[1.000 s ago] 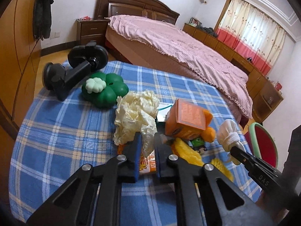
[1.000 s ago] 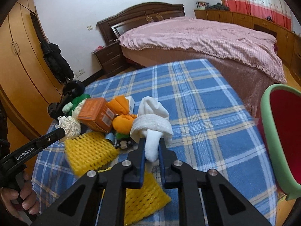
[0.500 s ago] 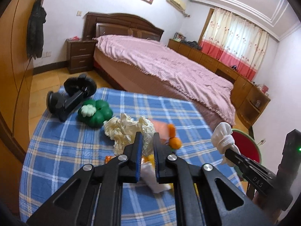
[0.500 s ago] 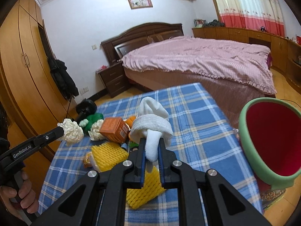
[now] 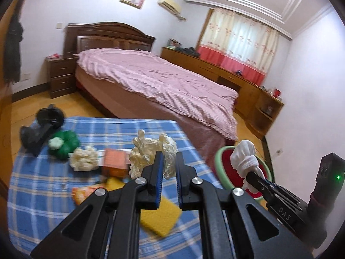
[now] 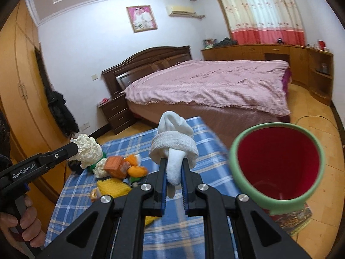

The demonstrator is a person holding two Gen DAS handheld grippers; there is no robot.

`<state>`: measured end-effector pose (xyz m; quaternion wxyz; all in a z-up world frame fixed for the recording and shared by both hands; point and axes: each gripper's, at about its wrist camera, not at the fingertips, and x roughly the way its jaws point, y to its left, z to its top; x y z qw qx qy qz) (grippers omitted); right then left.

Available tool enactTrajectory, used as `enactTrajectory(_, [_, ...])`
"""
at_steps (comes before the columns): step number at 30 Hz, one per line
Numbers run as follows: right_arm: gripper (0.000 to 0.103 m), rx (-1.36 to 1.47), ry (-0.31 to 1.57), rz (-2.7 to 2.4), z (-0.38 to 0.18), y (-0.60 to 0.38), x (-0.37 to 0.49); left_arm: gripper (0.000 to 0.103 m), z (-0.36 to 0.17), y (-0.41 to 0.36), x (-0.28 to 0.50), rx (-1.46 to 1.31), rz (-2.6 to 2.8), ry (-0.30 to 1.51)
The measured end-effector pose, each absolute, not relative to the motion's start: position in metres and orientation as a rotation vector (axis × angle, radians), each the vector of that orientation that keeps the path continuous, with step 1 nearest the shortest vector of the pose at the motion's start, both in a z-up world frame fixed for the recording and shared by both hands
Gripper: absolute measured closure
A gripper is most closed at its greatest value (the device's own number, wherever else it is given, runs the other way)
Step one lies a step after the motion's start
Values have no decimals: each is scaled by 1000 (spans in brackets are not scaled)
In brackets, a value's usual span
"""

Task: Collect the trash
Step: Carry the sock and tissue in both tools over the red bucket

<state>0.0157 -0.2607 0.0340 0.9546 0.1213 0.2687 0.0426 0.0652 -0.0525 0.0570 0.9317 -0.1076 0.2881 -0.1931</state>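
My left gripper (image 5: 167, 158) is shut on a crumpled cream paper wad (image 5: 151, 153) and holds it above the blue checked table (image 5: 43, 185); it also shows in the right wrist view (image 6: 88, 151). My right gripper (image 6: 173, 166) is shut on a rolled white sock (image 6: 174, 142), raised beside the green-rimmed red bin (image 6: 278, 166). In the left wrist view the sock (image 5: 244, 157) hangs over the bin (image 5: 224, 159). Another cream wad (image 5: 84, 158), an orange box (image 5: 114, 161) and yellow foam nets (image 5: 159, 215) lie on the table.
A green clover toy (image 5: 64, 144) and a black holder (image 5: 41, 129) sit at the table's far left. A pink bed (image 6: 211, 82) stands behind the table. A wardrobe (image 6: 19, 90) is on the left. The bin stands on the floor off the table's right edge.
Both grippers have risen from the table with their loads. The right gripper has moved with the sock toward the bin, which now looms large on its right.
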Motion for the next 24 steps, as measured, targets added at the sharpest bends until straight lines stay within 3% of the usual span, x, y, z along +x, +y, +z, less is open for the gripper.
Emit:
enactTrajectory(14, [90,350,554,-122,16,-359,5,93,48,-186,93,-109,-632,684])
enactTrajectory(24, [90,402,599,-222,-19,-416,12,93,12,-270,127,-42,-726,779])
